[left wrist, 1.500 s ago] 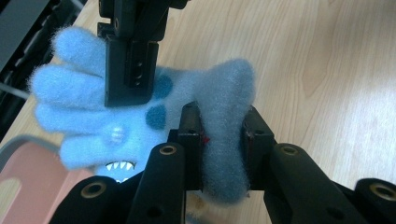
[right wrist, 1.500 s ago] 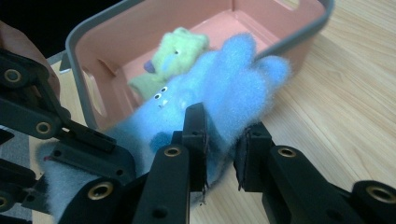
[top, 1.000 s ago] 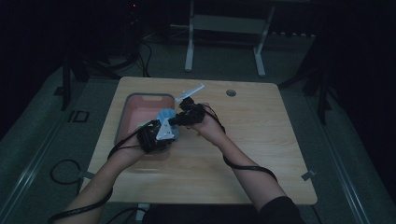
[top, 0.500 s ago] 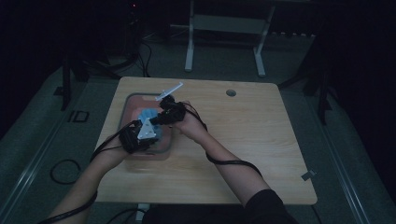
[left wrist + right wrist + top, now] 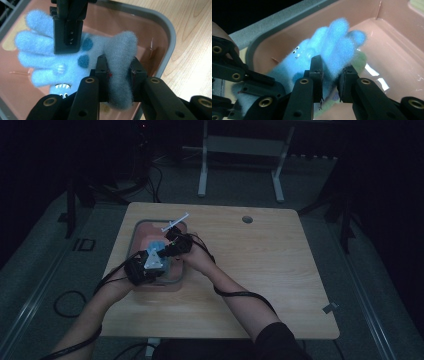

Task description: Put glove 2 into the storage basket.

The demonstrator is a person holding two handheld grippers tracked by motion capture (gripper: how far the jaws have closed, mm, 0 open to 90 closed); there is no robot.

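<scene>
One fluffy blue glove (image 5: 75, 55) is hanging just over the pink tray (image 5: 160, 32) | left gripper (image 5: 119, 72) is squeezing its cuff | right gripper (image 5: 331, 75) is pinching its finger end | tray is lying on the wooden table (image 5: 260, 265)

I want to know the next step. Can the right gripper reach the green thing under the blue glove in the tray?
Probably not yet: the right gripper is shut on the blue glove, which covers most of the green thing.
</scene>
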